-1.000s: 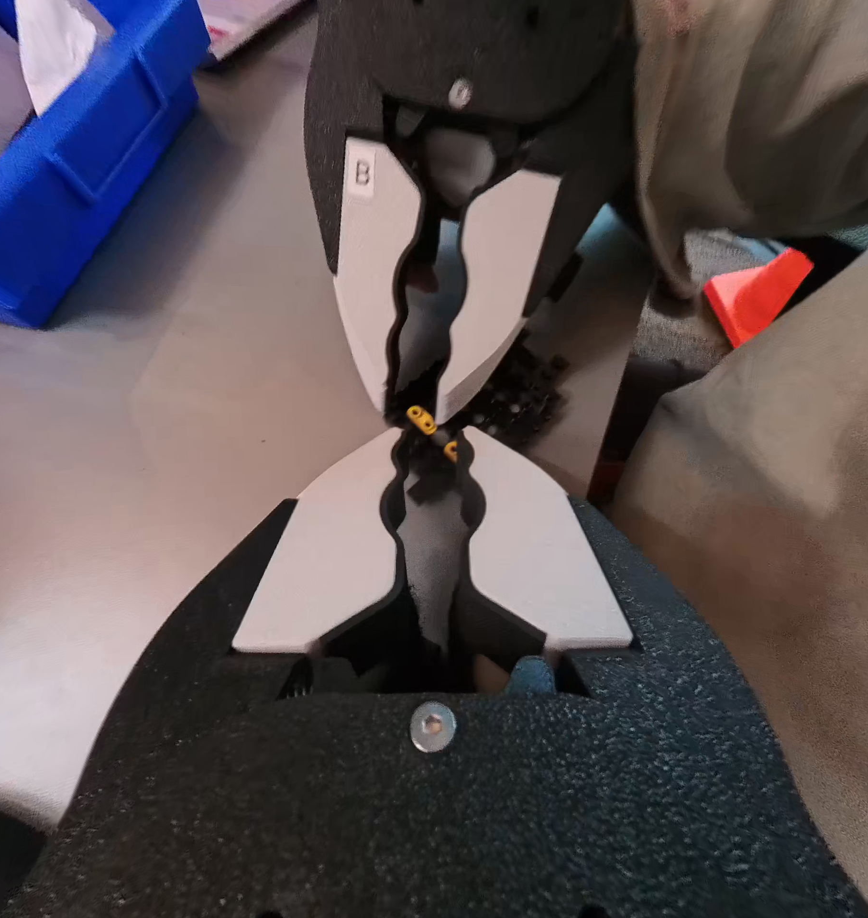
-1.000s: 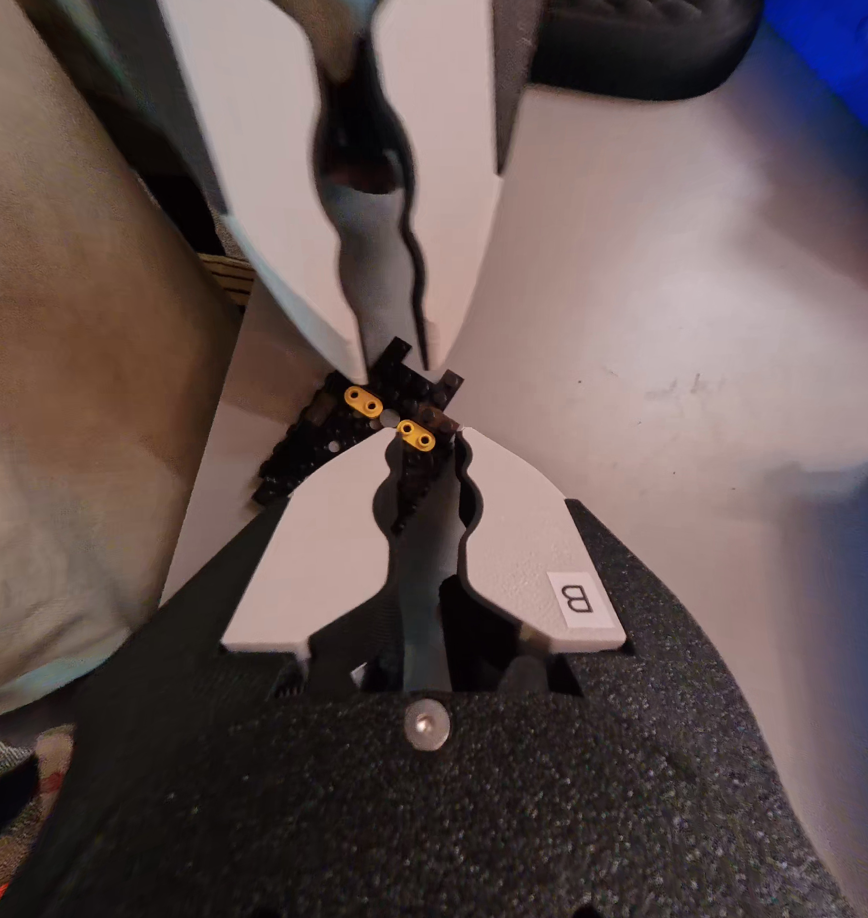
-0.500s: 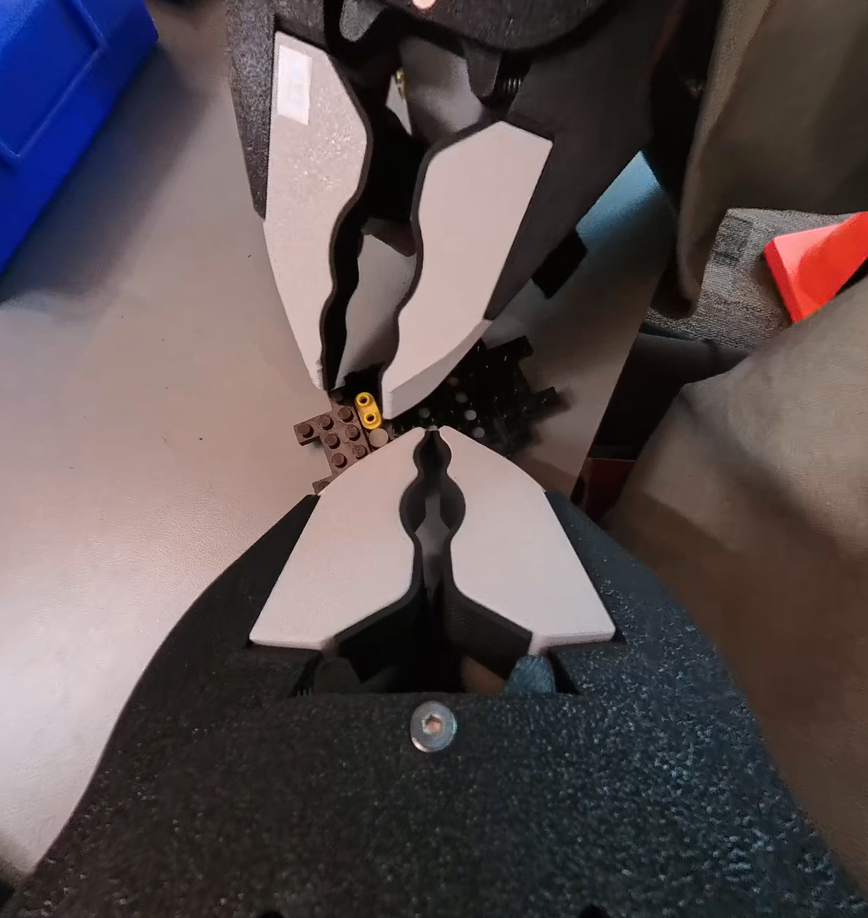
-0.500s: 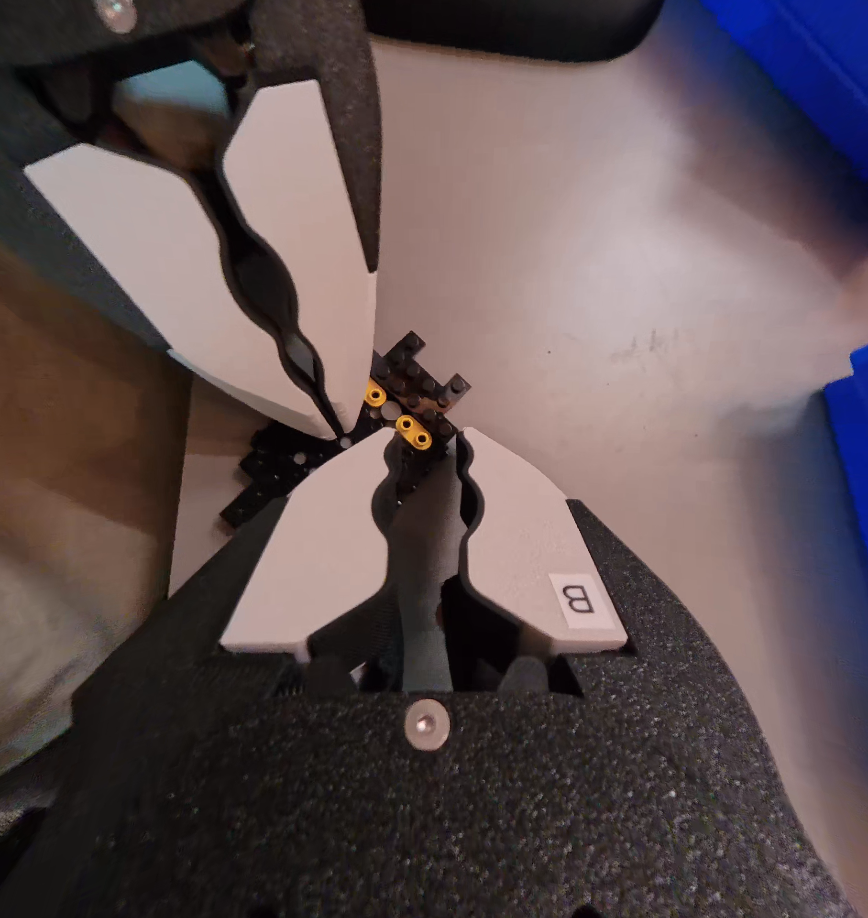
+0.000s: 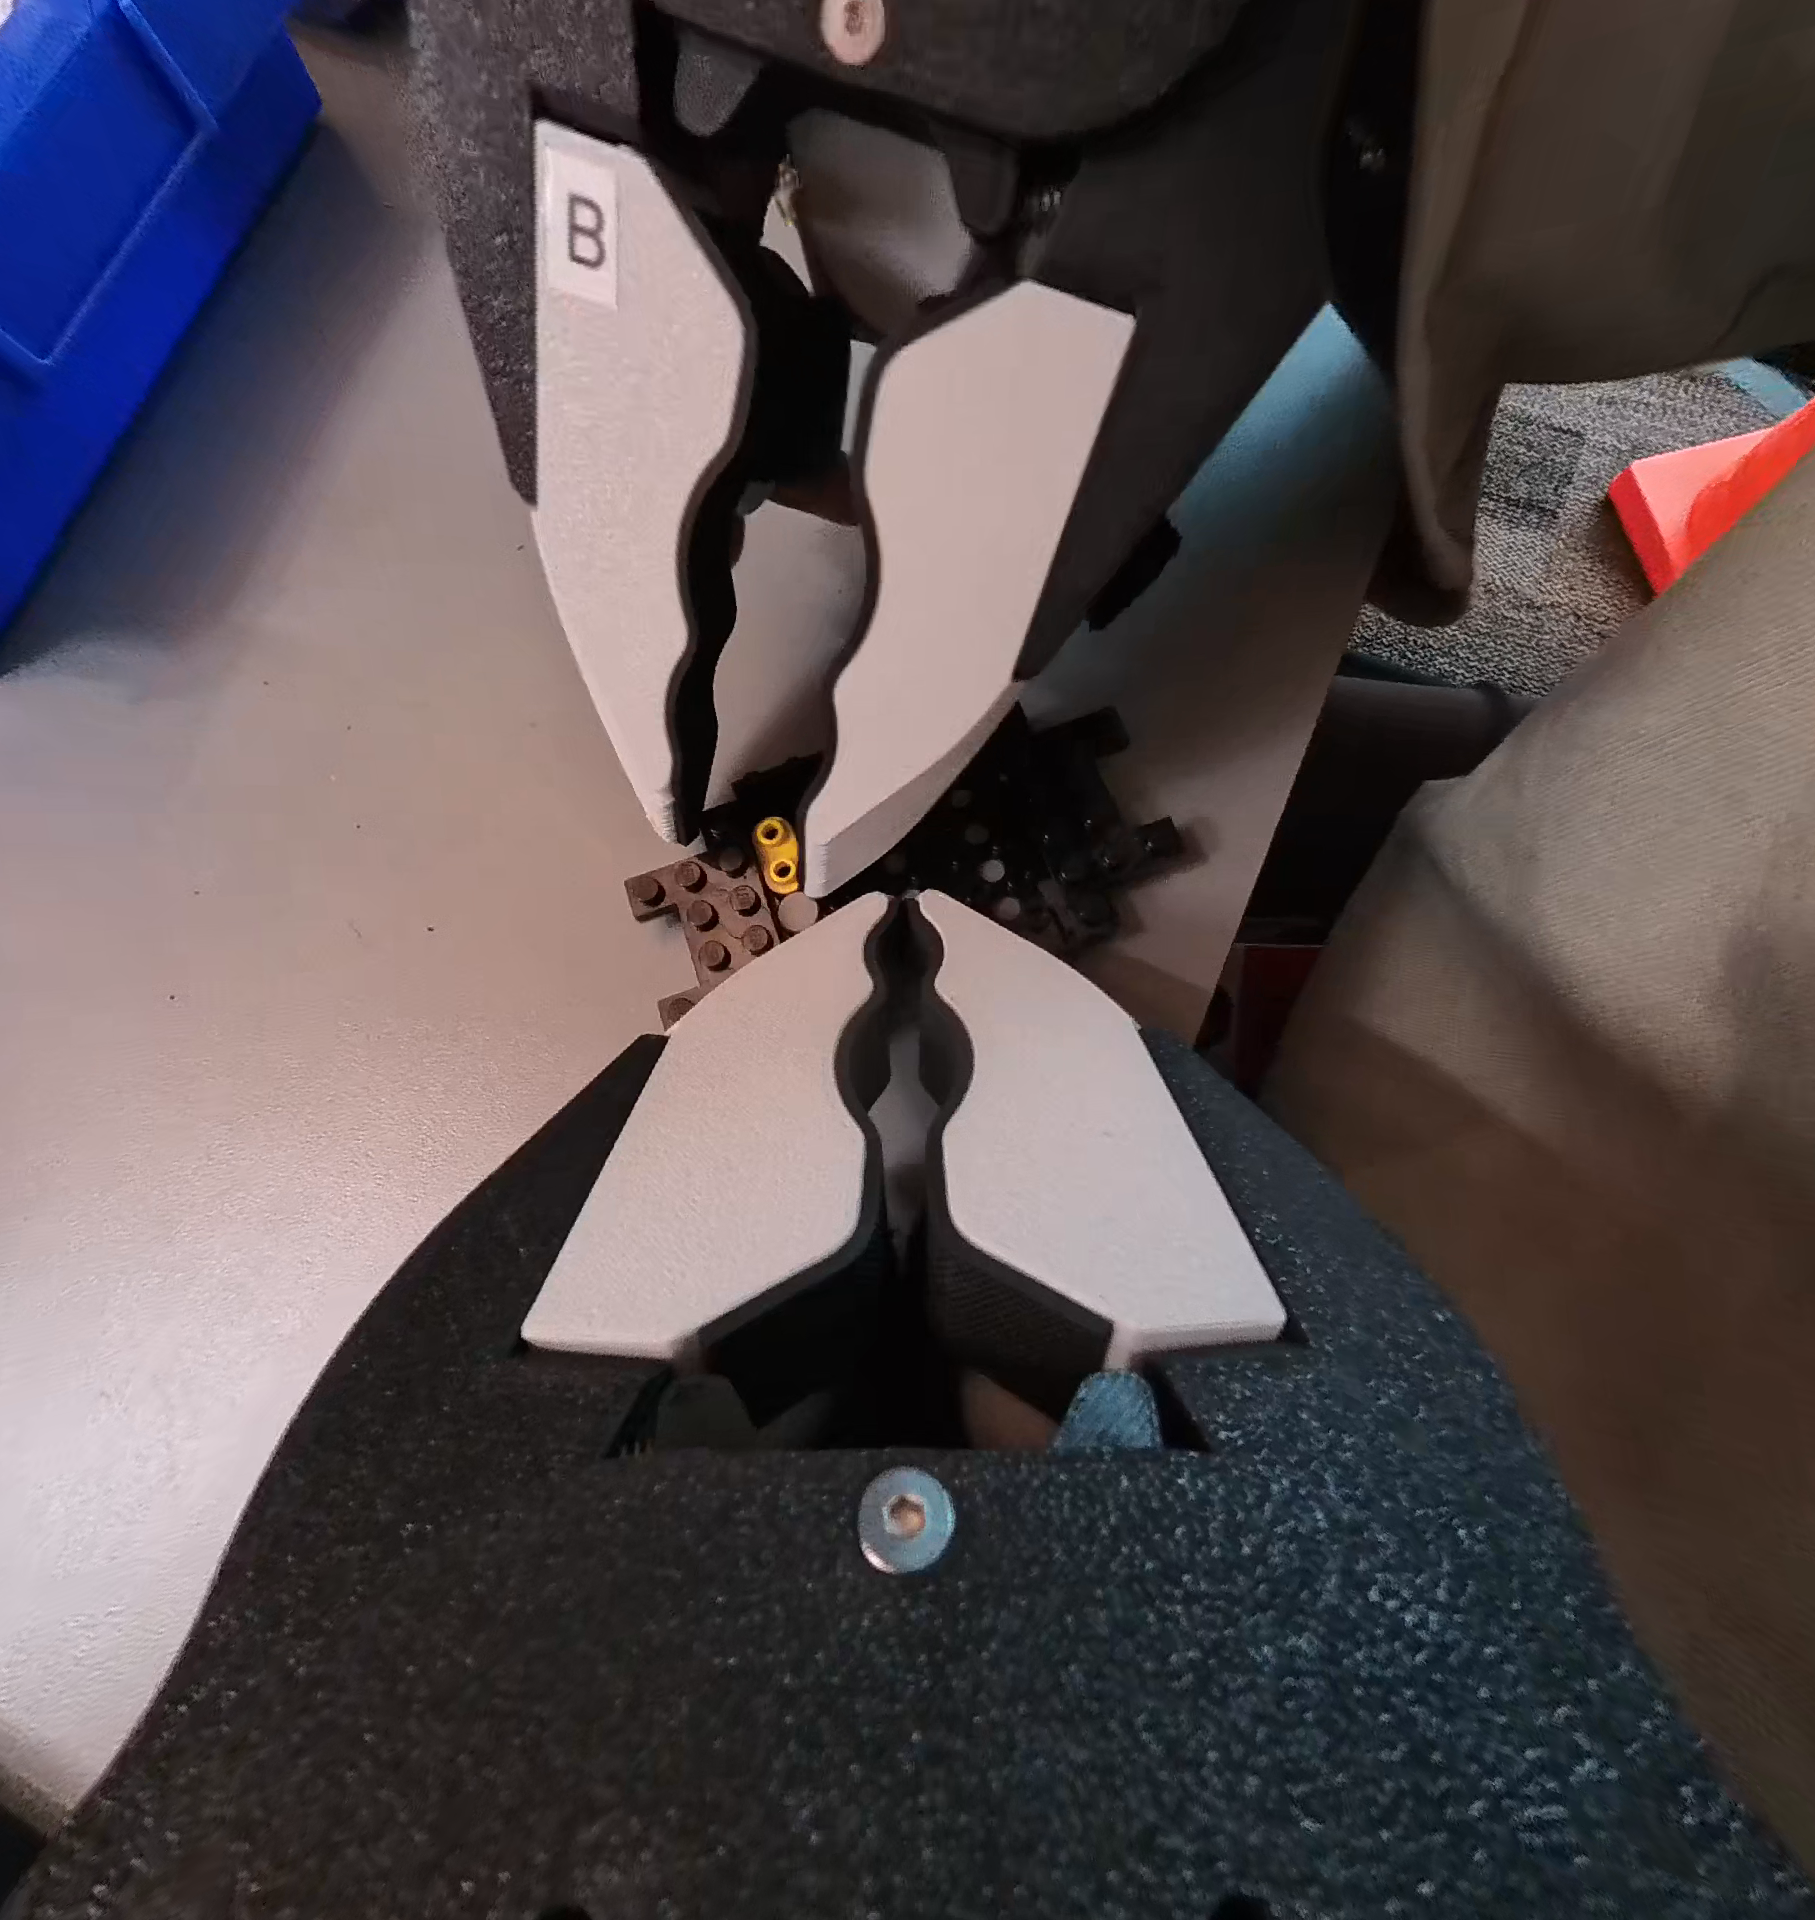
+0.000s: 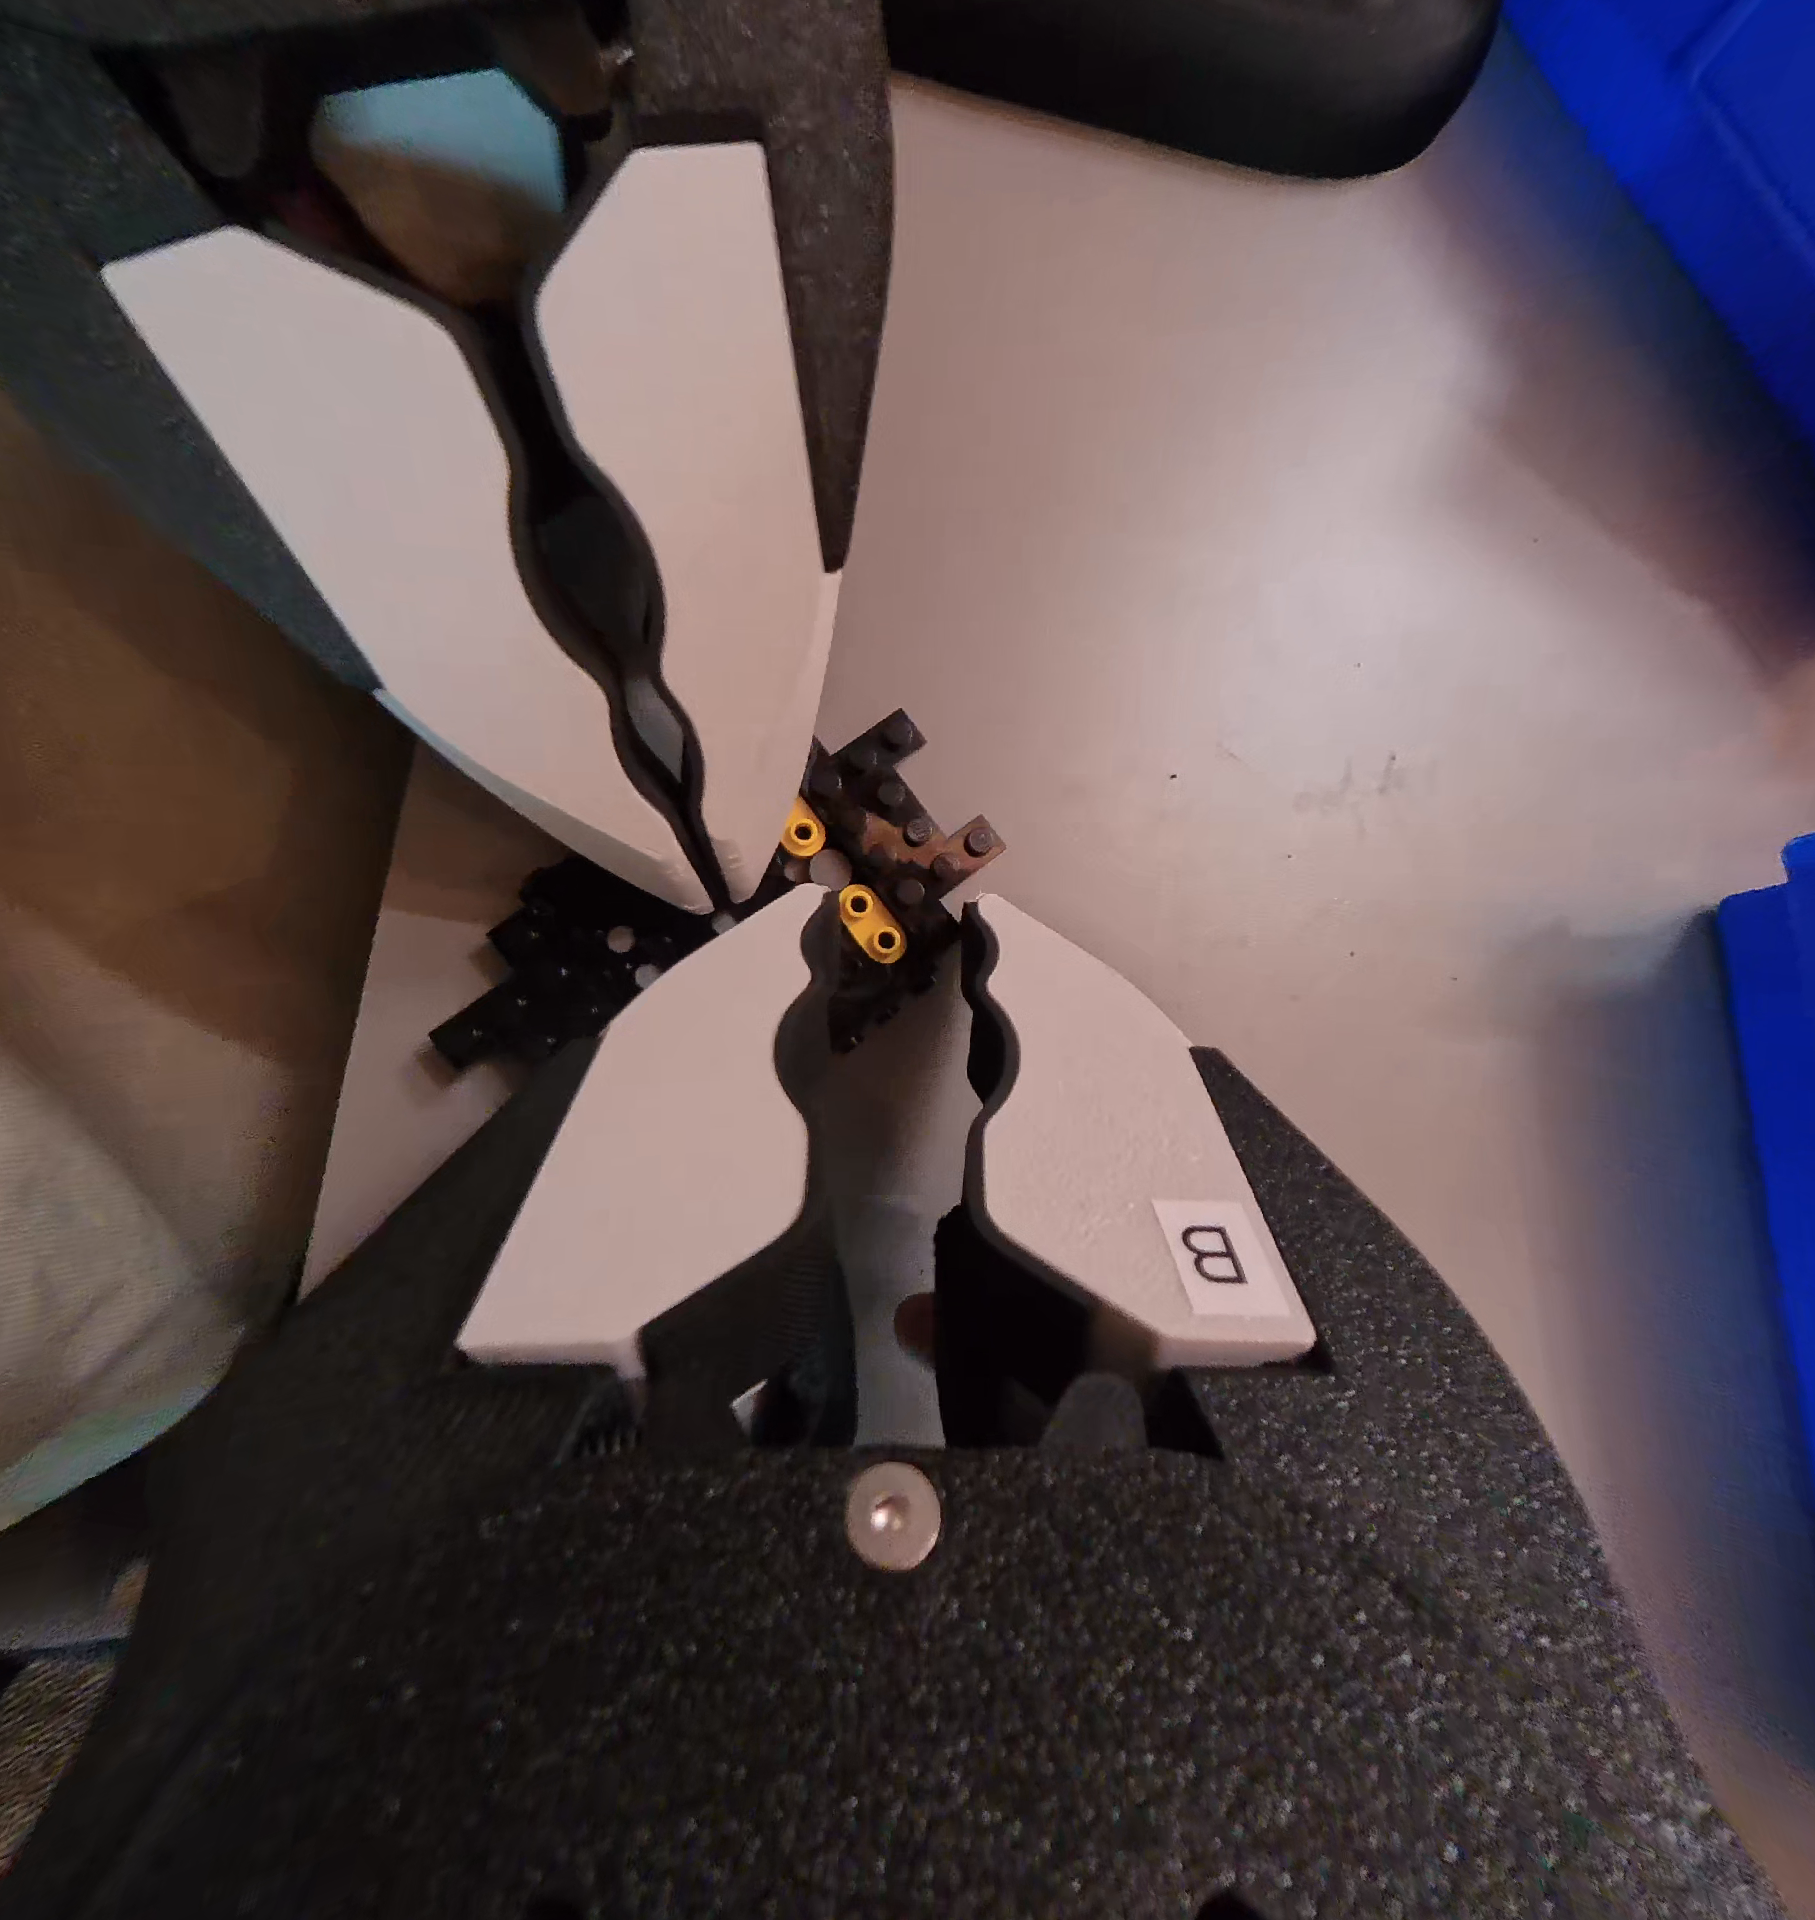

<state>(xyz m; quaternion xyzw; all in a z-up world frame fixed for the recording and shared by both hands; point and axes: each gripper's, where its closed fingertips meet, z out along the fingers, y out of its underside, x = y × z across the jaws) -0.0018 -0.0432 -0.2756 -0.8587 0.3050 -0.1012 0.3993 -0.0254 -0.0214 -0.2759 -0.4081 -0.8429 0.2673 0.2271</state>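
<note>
**Two tongs meeting over a brick assembly at the counter edge**

Left tongs [image 5: 901, 902]: reaching forward and slightly down, tips nearly touching each other, only a thin slit showing between them. The tips are sitting against the near edge of the black plate [image 5: 996, 831]; whether they are pinching any of it cannot be told. In the right wrist view the left tongs [image 6: 721, 888] are coming in from the upper left, tips drawn together just beside one yellow piece [image 6: 803, 831].

Right tongs [image 6: 887, 904]: pointing forward, jaws standing apart with a clear gap. A second yellow piece [image 6: 872, 921] and dark studded bricks are lying in that gap; contact with the inner faces is not clear. In the left wrist view the right tongs [image 5: 747, 831] are descending from the top, tips parted around a yellow piece [image 5: 776, 842].

Brick assembly: brown plate [image 5: 700, 914] joined to the black plate, yellow pieces on top, all lying on the grey counter [image 5: 259, 831] near its edge, directly between the two pairs of tips. The brown plate [image 6: 924, 831] is projecting toward open counter.

Surroundings: blue bin [image 5: 82, 260] at far left; blue bin [image 6: 1713, 260] at right; a person's olive clothing [image 5: 1557, 1039] beside the counter; a red object [image 5: 1713, 499] on the floor.
</note>
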